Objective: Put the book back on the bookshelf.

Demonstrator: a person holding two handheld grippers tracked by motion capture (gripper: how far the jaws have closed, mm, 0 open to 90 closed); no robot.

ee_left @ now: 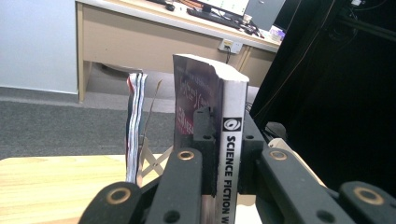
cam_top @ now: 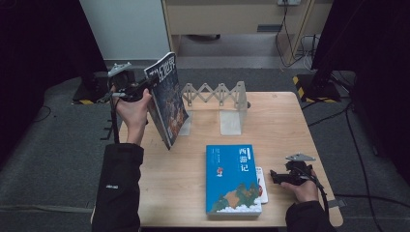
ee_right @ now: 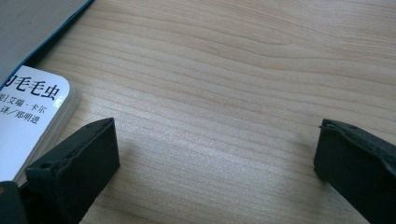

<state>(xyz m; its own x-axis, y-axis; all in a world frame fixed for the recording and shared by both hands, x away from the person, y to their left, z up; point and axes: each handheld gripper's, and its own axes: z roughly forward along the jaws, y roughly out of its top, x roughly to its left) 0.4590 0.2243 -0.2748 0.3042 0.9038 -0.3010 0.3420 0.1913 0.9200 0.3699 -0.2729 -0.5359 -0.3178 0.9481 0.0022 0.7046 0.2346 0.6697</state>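
Observation:
My left gripper (cam_top: 151,86) is raised over the table's left edge, shut on the spine of a dark-covered science fiction book (cam_top: 168,99) that it holds upright and tilted. In the left gripper view both jaws clamp that white spine (ee_left: 232,140). A blue book (cam_top: 232,178) lies flat at the front middle of the table, on top of a white book (cam_top: 261,186). To their right, my right gripper (cam_top: 273,177) rests low on the wood, open. In the right gripper view its jaws (ee_right: 217,149) stand wide apart over bare wood, the white book's corner (ee_right: 28,107) just beyond the left one.
A grey accordion book rack (cam_top: 217,94) stands at the back middle of the wooden table (cam_top: 290,125). A thin magazine (ee_left: 135,123) stands upright at the rack's end (ee_left: 150,156). Dark carpet, cables and a desk lie beyond.

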